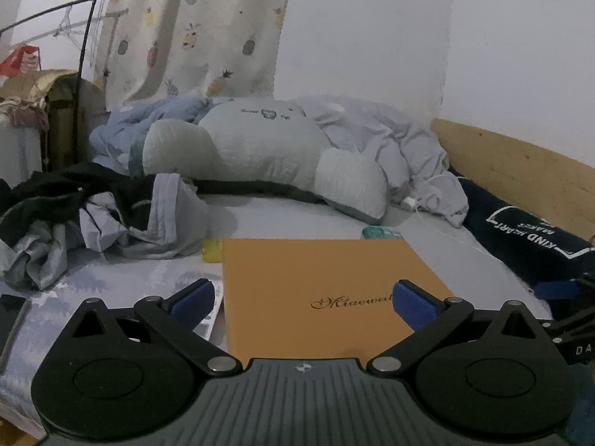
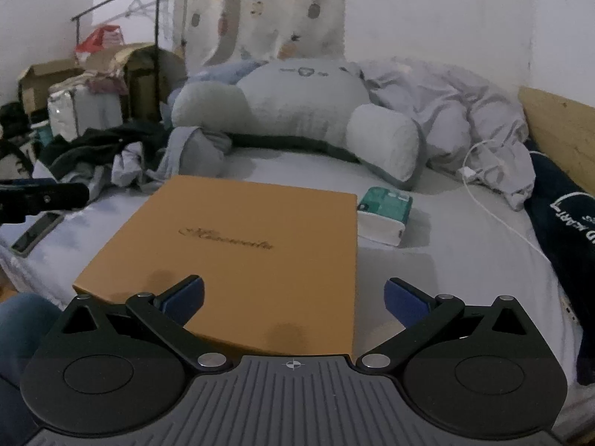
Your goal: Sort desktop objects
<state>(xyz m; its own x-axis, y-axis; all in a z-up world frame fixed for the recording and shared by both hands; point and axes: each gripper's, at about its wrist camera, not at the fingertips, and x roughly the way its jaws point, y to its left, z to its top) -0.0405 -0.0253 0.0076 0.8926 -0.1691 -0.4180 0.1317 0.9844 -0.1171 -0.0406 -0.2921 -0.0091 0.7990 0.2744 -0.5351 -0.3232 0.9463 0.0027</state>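
A flat orange box with gold script lies on the bed sheet. My left gripper hovers open over its near edge with nothing between the blue pads. In the right wrist view the same orange box lies ahead and to the left. My right gripper is open and empty above the box's near right corner. A green and white tissue pack rests just right of the box; only its top shows behind the box in the left wrist view. A yellow item peeks out at the box's far left corner. A phone lies to the left.
A big pale cushion, a rumpled grey duvet and a heap of clothes fill the back of the bed. A white charger cable trails at right beside a dark blue pillow and wooden headboard. A person's jeans-clad knee is at lower left.
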